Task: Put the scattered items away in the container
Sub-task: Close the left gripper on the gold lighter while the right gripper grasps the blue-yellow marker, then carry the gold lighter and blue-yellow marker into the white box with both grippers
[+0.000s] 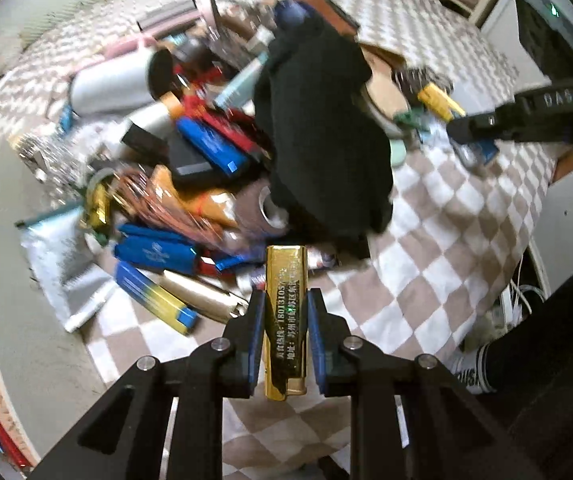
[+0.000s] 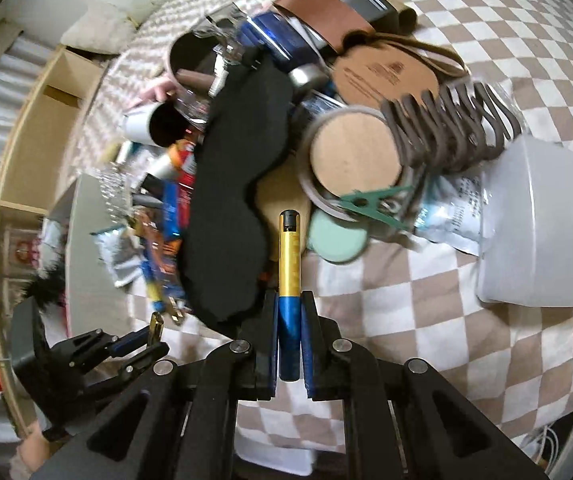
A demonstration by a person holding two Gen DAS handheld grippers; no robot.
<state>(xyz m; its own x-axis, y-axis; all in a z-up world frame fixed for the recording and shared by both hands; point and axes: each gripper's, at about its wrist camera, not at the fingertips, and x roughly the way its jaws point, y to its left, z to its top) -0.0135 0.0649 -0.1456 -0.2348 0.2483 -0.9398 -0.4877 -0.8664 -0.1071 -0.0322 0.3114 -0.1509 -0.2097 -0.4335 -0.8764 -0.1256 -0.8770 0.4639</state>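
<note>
Between your left gripper's (image 1: 285,312) closed pads sits the gold lighter (image 1: 285,320); your right gripper (image 2: 289,312) clamps a gold-and-blue lighter (image 2: 289,280). Right of that lighter stands the translucent container (image 2: 542,224). Carry both there, clear of the black cloth (image 2: 238,200), before releasing.

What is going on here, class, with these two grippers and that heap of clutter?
A person holds a gripper in each hand above a checked cloth piled with small items. The left gripper is shut on a gold lighter; the right gripper is shut on a blue and gold lighter. A translucent plastic container sits beside the pile, and neither lighter is in it yet.
</note>
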